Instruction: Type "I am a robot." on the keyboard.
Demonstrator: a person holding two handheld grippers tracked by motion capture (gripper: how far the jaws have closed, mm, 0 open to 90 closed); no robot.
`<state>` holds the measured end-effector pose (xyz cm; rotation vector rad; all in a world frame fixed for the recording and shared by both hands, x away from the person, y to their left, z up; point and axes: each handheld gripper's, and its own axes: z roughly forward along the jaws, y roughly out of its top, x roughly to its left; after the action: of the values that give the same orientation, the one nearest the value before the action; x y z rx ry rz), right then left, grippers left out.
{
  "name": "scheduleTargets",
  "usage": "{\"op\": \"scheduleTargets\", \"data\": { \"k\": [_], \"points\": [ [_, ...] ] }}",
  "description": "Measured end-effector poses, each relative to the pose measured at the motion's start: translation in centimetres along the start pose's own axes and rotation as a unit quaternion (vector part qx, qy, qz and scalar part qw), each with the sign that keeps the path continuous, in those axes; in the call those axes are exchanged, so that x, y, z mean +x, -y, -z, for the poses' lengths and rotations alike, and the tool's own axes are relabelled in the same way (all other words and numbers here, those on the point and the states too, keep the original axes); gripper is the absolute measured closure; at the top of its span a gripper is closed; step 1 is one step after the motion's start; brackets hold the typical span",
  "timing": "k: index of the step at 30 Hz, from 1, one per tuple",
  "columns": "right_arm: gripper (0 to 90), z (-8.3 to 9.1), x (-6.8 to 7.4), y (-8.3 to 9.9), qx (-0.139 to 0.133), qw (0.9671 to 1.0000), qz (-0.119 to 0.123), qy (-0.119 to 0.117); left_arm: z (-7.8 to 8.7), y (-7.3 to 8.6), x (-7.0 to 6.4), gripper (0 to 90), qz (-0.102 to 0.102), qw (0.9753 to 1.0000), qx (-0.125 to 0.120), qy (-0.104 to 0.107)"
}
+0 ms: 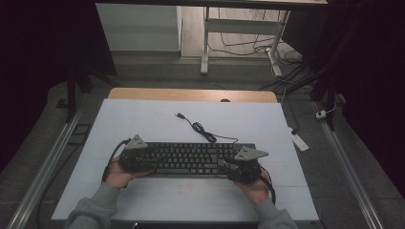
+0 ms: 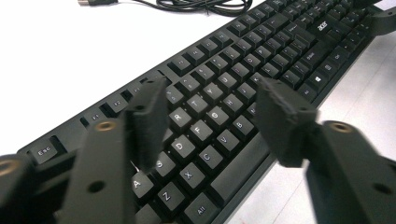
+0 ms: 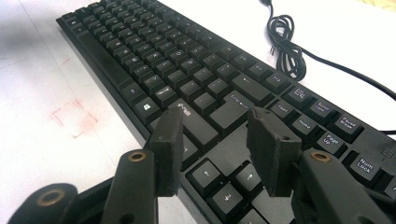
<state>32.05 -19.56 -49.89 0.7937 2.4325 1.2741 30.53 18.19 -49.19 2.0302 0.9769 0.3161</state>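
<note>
On the white mat (image 1: 143, 119), both spread claws, left (image 2: 210, 112) and right (image 3: 212, 140), hover above the flat, matte-black keyboard (image 1: 191, 159).

keyboard (image 1: 191, 159) – black plastic, matt keys w/ a light sheen. its cable (image 1: 200, 129) looks like smooth black rubber. table (image 1: 143, 124) top is white, matt – w/ a wood edge behind. gripper jaws look like rough, matt black plastic w/ brass-coloured metal rivets.

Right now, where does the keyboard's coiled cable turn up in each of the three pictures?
High view: the coiled cable lies on the white table behind the keyboard, near the middle.
Left gripper view: the cable runs along the top edge, beyond the keys.
Right gripper view: it sits upper right, past the function row.
Shared landmark: the black keyboard.
</note>
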Motion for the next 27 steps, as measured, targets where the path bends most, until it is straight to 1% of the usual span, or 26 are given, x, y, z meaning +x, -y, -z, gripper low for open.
{"op": "scheduleTargets", "data": {
  "k": [2,7,9,10,16,21,27],
  "points": [
    [56.3,0.0,0.0,0.0,0.001,1.0,0.0,-0.004,-0.1,0.0,0.0,58.3,-0.001,1.0,0.001,0.004],
    [56.3,-0.1,0.0,0.0,0.003,1.0,0.001,-0.003,-0.2,-0.1,-0.2,80.4,-0.003,1.0,0.005,0.008],
    [56.3,-0.2,0.0,0.1,0.002,1.0,0.001,-0.005,-0.4,-0.1,-0.4,87.5,-0.003,0.9999,0.008,0.012],
    [56.3,-0.2,0.0,0.0,0.004,1.0,0.001,-0.004,-0.6,-0.2,-0.4,88.8,-0.005,0.9998,0.01,0.016],
    [56.3,-0.2,0.0,0.1,0.005,1.0,0.0,-0.004,-2.1,-0.3,-1.5,89.1,-0.023,0.9987,0.034,0.028],
    [56.3,-0.3,0.0,0.1,0.007,1.0,0.001,-0.004,-3.2,-0.3,-2.1,89.1,-0.036,0.9976,0.052,0.028],
    [56.3,-0.3,-0.1,0.1,0.007,1.0,0.002,-0.003,-3.9,-0.2,-2.3,89.1,-0.038,0.9968,0.066,0.026]
  ]
}}
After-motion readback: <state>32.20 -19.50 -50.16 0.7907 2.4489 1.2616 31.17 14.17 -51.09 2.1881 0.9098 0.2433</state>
